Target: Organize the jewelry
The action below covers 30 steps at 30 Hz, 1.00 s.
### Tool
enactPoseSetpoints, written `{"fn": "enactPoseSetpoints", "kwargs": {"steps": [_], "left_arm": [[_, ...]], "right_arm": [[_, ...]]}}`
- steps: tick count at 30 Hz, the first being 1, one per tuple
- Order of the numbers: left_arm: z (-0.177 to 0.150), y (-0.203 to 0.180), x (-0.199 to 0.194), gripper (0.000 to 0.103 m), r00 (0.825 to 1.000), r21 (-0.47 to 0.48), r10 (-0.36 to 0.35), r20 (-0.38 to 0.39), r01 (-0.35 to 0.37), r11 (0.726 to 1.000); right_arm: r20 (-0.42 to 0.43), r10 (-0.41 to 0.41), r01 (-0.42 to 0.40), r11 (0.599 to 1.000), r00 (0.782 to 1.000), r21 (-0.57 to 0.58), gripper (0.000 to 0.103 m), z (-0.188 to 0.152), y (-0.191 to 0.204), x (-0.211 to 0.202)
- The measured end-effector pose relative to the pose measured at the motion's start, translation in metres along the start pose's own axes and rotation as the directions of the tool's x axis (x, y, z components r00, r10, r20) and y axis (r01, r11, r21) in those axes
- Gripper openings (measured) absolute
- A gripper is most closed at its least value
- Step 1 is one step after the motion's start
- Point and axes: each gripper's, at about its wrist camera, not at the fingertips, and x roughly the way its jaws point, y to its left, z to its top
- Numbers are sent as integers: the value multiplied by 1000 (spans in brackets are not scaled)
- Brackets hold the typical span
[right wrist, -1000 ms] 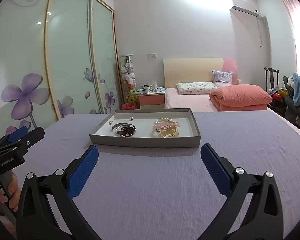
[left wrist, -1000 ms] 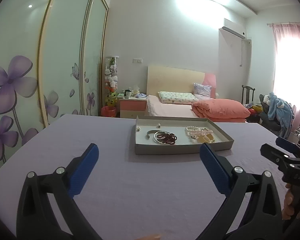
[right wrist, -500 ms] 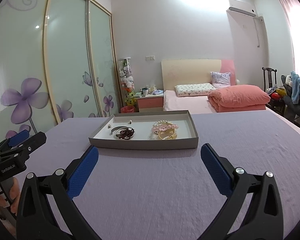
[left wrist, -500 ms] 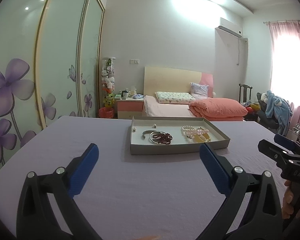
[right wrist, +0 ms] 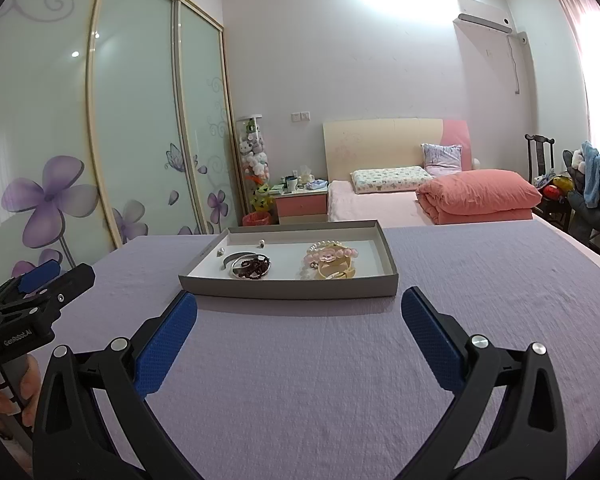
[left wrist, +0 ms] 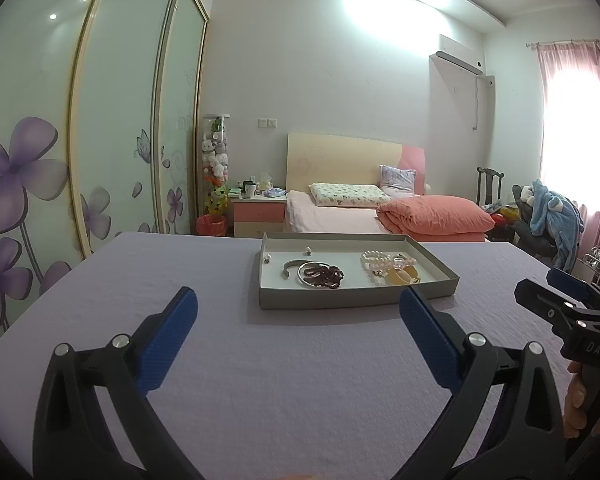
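Grey tray [left wrist: 352,300] sits on the lavender-covered table [left wrist: 260,380], toward its far edge; all places below are taken from the tray.

Inside the tray, left half: dark red bead bracelet [left wrist: 324,274] lying over a silver bangle [left wrist: 302,276], a dark open cuff [left wrist: 290,267] just beside them, two small pieces [left wrist: 308,251] near the far left corner, too small to identify. Right half: white pearl bracelet [left wrist: 374,257], pink bead bracelet [left wrist: 392,263] and a yellow bangle [left wrist: 400,277], bunched together and touching.

Left gripper [left wrist: 298,330] hovers over bare cloth on the near side of the tray, blue pads spread wide, nothing between them. Right gripper [right wrist: 299,330] likewise on the near side, spread wide and empty. Each shows in the other's view at the frame edge, with a hand [right wrist: 8,396] on the handle. Nothing lies between either gripper and the tray.

Beyond the tray: bed [left wrist: 340,216] with an orange folded quilt [left wrist: 436,216], pink nightstand [left wrist: 258,218], sliding wardrobe doors [left wrist: 112,120] with purple flowers to the left, pink curtain [left wrist: 572,120] and a chair heaped with blue clothing [left wrist: 552,216] to the right.
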Motion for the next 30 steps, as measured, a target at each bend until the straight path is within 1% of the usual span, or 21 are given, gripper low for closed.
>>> {"fn": "enactPoseSetpoints", "kwargs": {"steps": [30], "left_arm": [[-5, -5, 0, 99, 1000, 3, -12, -10, 12, 1000]], "right_arm": [[-2, 3, -3, 1000, 1000, 6, 101, -1, 2, 0]]}}
